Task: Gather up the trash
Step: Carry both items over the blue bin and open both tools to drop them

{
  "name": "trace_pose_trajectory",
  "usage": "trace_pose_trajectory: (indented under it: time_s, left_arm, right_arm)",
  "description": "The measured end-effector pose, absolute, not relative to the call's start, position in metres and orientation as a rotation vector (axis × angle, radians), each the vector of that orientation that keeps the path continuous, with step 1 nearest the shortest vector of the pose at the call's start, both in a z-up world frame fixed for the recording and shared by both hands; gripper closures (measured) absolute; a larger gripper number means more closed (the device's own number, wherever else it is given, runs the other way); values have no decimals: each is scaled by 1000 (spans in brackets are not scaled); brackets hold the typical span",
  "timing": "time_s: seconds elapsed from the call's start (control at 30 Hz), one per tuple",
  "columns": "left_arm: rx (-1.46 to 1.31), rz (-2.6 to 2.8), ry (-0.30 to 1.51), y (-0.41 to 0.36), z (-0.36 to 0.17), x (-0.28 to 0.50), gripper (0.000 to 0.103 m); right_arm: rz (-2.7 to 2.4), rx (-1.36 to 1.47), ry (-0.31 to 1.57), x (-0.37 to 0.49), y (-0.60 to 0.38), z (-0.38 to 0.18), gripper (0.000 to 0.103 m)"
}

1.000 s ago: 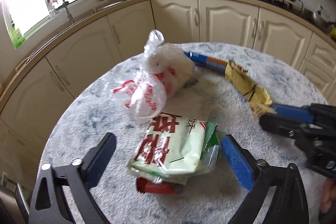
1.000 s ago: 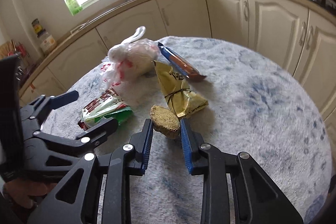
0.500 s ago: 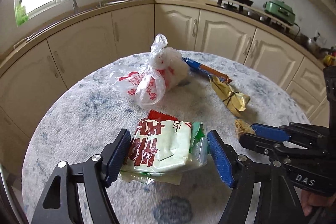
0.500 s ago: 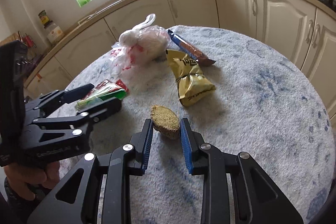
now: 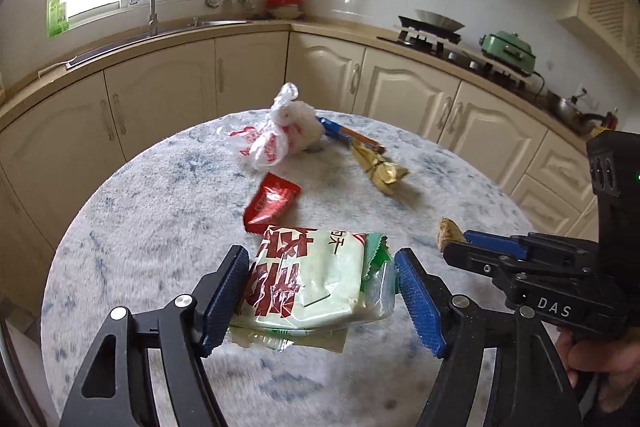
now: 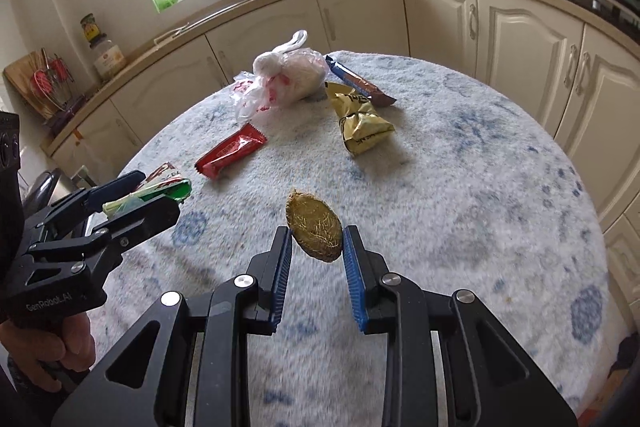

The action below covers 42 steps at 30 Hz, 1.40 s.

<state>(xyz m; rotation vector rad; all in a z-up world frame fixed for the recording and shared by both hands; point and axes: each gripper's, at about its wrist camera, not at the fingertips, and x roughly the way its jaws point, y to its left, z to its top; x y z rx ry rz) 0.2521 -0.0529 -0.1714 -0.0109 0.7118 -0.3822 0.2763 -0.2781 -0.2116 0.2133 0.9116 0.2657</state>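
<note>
My left gripper is shut on a stack of green-and-white snack packets with red characters, held just above the round table. From the right wrist view the same packets show in that gripper at the left. My right gripper is shut on a brown fibrous oval lump, lifted off the table. On the table lie a red packet, a knotted white plastic bag, a crumpled gold wrapper and a blue-and-brown bar wrapper.
A fluffy white-and-blue cover lies over the table. Cream kitchen cabinets curve round behind it, with a sink tap under the window and a stove at the right. A hand grips the left gripper's handle.
The left jaws narrowed onto the snack packets and lifted them back toward me, uncovering the red packet left on the table. The right gripper drew back and up with the brown lump.
</note>
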Motion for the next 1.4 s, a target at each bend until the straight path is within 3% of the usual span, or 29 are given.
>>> trace_pose_trajectory:
  time_s: [0.4, 0.8, 1.07, 1.4]
  left_arm:
    - [34, -512, 618, -118, -126, 185, 33]
    - [137, -762, 580, -271, -108, 167, 33]
    - [170, -895, 686, -383, -139, 179, 33]
    - [204, -953, 954, -496, -205, 232, 33]
  right_arm:
    - [183, 224, 799, 202, -335, -163, 76]
    - [-57, 292, 726, 128, -465, -145, 76]
    - [-252, 390, 738, 80, -562, -166, 76]
    - [-361, 543, 832, 67, -648, -238, 76]
